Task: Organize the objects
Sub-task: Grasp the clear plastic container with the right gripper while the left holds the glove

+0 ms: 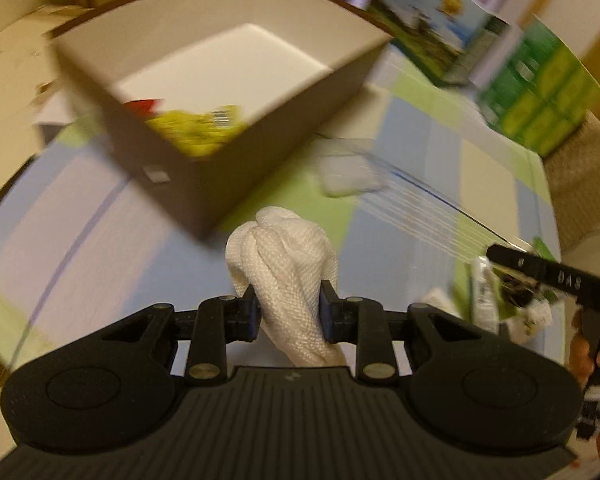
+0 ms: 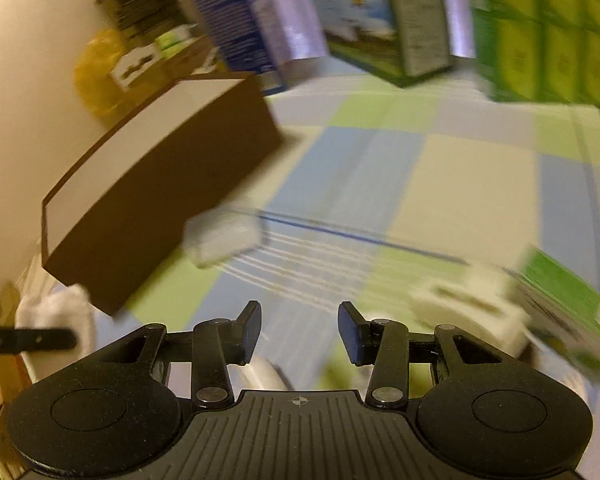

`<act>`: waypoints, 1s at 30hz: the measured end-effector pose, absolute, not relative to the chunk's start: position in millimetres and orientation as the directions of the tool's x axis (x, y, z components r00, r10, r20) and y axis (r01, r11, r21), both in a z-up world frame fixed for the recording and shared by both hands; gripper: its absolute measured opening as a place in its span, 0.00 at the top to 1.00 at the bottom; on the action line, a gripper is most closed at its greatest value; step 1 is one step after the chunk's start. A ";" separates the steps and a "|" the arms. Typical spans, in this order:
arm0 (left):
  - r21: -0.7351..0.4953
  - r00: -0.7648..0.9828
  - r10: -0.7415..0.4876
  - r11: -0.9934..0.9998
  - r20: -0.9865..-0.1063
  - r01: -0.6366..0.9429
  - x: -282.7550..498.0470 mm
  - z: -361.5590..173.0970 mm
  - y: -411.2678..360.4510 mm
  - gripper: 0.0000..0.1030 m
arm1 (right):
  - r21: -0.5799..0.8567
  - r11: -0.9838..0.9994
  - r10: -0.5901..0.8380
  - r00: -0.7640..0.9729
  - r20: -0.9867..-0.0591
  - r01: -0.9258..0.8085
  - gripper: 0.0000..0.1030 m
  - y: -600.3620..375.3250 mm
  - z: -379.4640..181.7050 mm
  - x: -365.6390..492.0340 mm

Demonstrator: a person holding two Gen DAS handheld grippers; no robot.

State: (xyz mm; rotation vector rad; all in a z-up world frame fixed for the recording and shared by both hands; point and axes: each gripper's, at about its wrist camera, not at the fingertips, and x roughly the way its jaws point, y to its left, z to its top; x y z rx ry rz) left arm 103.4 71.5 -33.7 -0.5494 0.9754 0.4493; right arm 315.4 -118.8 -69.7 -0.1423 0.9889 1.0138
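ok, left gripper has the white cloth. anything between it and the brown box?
Nothing visible. The left gripper is shut on the white woven cloth, and only bare checked tablecloth lies before the brown open-topped cardboard box. A small clear plastic piece sits off to the right.

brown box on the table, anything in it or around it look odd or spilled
Nothing looks spilled or damaged. The brown box sits upright and open, with a yellow packet and something red inside. The left gripper grips a white cloth. Motion blur hides detail.
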 end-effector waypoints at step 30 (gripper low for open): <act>-0.154 0.373 0.311 0.551 -0.874 -0.820 18.6 -37.0 210.6 0.77 | 0.454 0.482 0.625 -0.068 -0.777 -0.750 0.87 34.5 -139.8 387.1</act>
